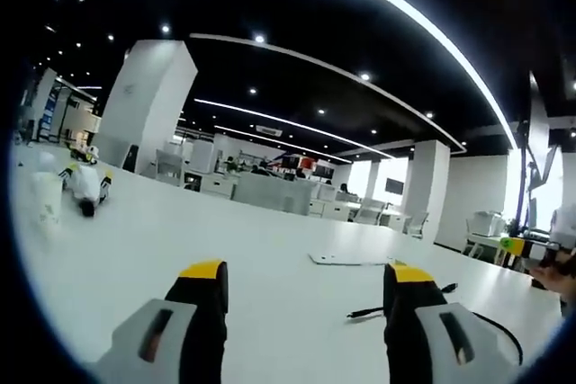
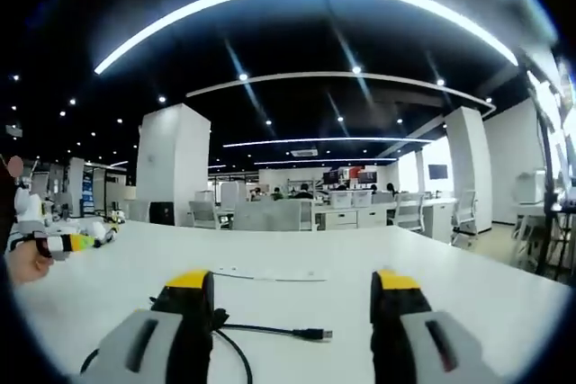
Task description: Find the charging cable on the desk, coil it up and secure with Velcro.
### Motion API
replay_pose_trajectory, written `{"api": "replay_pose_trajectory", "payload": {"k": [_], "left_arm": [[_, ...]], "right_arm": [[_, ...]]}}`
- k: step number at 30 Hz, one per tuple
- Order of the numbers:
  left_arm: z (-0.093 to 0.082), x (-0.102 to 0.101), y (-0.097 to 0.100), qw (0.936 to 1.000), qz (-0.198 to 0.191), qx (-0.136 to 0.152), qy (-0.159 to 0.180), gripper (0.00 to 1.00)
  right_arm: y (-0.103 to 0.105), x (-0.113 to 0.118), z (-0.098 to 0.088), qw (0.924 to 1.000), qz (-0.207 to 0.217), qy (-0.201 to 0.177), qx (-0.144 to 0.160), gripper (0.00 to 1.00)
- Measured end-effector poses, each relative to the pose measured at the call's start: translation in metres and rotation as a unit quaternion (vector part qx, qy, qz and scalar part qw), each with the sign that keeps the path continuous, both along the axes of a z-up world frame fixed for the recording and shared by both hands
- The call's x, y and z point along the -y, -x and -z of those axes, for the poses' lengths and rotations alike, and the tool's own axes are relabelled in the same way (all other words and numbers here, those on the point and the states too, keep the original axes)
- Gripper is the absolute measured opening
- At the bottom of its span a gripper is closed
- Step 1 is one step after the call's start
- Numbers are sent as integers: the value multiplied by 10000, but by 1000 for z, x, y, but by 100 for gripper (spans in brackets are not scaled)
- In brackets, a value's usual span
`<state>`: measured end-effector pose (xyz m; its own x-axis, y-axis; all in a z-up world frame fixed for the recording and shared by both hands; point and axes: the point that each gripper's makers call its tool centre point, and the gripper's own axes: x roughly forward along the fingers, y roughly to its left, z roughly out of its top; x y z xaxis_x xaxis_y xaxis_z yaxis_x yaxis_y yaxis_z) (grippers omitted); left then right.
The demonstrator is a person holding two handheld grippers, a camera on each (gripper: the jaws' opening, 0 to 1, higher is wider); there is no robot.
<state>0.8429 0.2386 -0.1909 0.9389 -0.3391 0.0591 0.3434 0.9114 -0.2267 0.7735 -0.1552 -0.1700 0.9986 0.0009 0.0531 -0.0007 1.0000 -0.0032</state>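
left gripper jaws apart, empty | right gripper jaws apart, empty | black charging cable lay loose on white bench, near right gripper, USB plug between its jaws | best to pinch near plug first, then coil

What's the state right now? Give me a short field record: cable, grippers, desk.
cable: black charging cable lying loose and uncoiled on the white desk, USB plug end free
left gripper: open, holding nothing, above the desk
right gripper: open, holding nothing, cable plug between its jaws in view
other items: flat white strip lying on the desk beyond the cable
coiling: not started
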Motion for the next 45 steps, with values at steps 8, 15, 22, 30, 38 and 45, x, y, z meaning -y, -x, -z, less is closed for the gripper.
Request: {"api": "replay_pose_trajectory", "payload": {"k": [8, 15, 22, 30, 38, 45], "left_arm": [[-13, -19, 37, 9996, -184, 233, -19, 71], [-5, -20, 87, 9982, -282, 418, -334, 72], [12, -26, 119, 9984, -403, 394, 96, 72], [17, -38, 119, 9982, -525, 279, 40, 72], [19, -46, 121, 9972, -679, 294, -49, 72], [24, -51, 132, 9962, -811, 296, -90, 72]], "right_arm": [[33, 6, 3, 9999, 114, -49, 3, 70], [56, 8, 17, 9997, 200, -57, -124, 69], [69, 7, 28, 9995, 204, -29, -254, 69], [82, 13, 33, 9989, 335, -122, -298, 68], [98, 19, 32, 9983, 502, -78, -284, 68], [105, 11, 35, 9984, 484, -204, -194, 64]]}}
